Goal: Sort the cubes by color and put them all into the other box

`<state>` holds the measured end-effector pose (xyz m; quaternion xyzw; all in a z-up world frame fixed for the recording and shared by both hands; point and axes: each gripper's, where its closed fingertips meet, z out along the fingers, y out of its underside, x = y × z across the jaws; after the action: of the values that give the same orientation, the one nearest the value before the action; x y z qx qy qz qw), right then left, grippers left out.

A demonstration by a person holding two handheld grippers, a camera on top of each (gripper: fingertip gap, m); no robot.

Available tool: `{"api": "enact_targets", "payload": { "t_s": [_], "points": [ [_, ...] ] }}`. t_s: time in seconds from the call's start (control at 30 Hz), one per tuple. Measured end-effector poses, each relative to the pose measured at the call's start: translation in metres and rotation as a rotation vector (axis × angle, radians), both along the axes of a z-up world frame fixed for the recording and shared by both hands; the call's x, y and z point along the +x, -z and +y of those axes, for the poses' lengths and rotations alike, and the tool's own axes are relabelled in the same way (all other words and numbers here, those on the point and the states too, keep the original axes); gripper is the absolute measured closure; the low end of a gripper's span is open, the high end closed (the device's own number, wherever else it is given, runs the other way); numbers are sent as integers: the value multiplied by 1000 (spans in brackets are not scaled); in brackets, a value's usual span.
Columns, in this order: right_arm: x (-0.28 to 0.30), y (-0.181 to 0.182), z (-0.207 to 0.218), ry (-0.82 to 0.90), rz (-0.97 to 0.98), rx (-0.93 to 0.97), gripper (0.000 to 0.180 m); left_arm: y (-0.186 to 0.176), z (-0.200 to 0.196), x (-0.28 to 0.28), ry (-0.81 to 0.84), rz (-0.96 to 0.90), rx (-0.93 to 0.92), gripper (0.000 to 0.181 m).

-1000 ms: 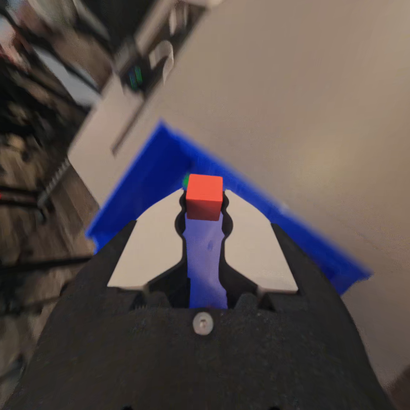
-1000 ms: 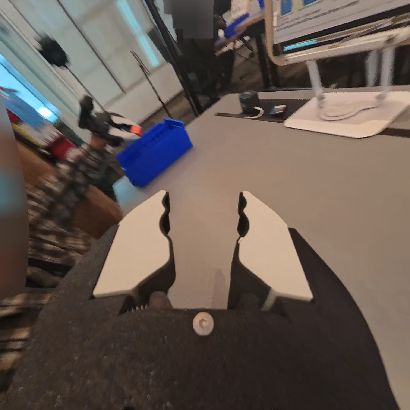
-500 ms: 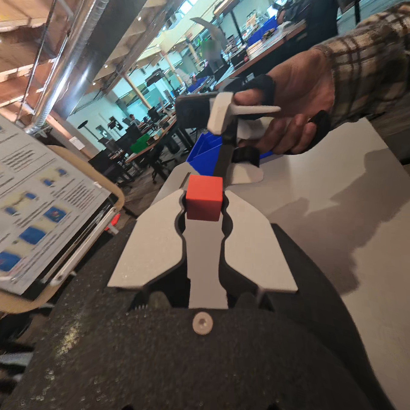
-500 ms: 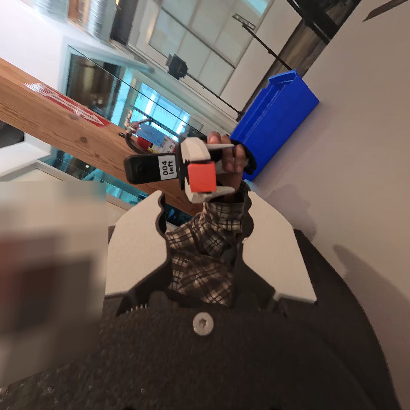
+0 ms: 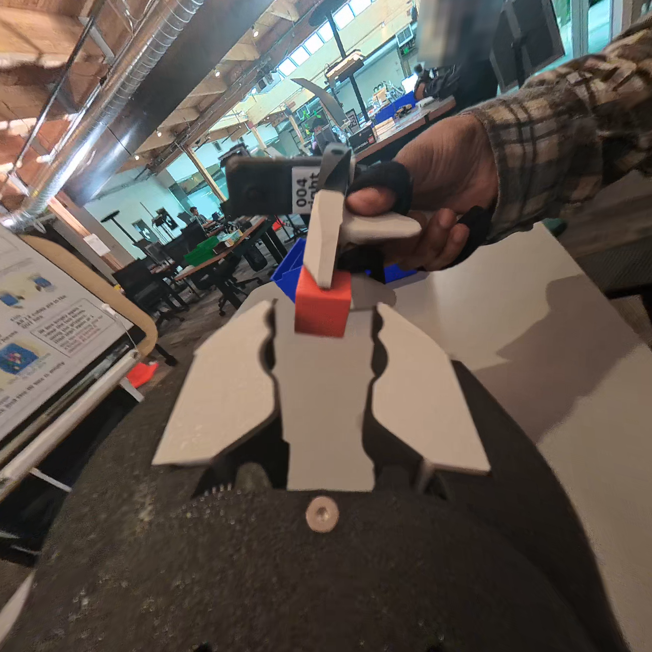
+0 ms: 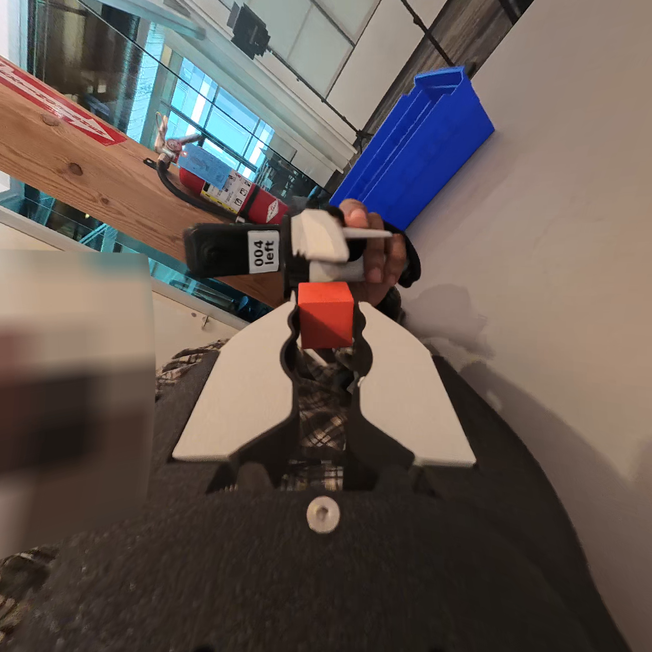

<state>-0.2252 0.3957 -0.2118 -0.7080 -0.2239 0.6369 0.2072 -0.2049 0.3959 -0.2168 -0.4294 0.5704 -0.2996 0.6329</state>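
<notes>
Red cube (image 6: 325, 319) mid-air between two grippers above the grey table (image 5: 529, 335).
Right gripper (image 6: 325, 317) pinches its sides; left gripper (image 5: 324, 317) is spread around it. Cube has no long axis; blue box (image 6: 420, 148) sits well beyond.

red cube (image 6: 325, 319) | held in air over table | blue box (image 6: 416, 155) beyond, contents perhaps hidden

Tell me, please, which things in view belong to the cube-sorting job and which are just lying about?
Job:
- red cube
- blue bin
- right gripper, clamping the cube
- left gripper, jaws open

Lying about:
- fire extinguisher
- instruction board
- green bin
</notes>
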Motion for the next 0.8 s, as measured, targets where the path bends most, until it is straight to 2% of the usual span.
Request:
{"api": "enact_targets", "payload": {
  "t_s": [0.1, 0.13, 0.27, 0.37, 0.47, 0.63, 0.77, 0.8],
  "points": [
    [45, -9, 17, 100, -66, 40, 152, 13, 7, -4, -4, -21, -122, 93],
    [71, -11, 29, 170, -128, 74, 152, 17, 9, -6, -6, -33, -148, 87],
    [236, -10, 86, 560, -569, 219, 152, 28, 12, -5, -15, -25, -168, 82],
    [369, 17, 98, 758, -984, 144, 151, 37, 12, -1, -11, 7, -185, 86],
    [432, 64, 86, 749, -1139, -92, 151, 46, 13, 1, -21, 51, -174, 92],
    [476, 142, 55, 571, -1402, -390, 151, 55, 14, 2, -29, 92, -161, 102],
    [479, 167, 38, 495, -1433, -507, 150, 56, 15, 2, -28, 96, -166, 103],
    [484, 164, 37, 502, -1464, -515, 140, 57, 16, 2, -31, 96, -165, 104]
  ]
}}
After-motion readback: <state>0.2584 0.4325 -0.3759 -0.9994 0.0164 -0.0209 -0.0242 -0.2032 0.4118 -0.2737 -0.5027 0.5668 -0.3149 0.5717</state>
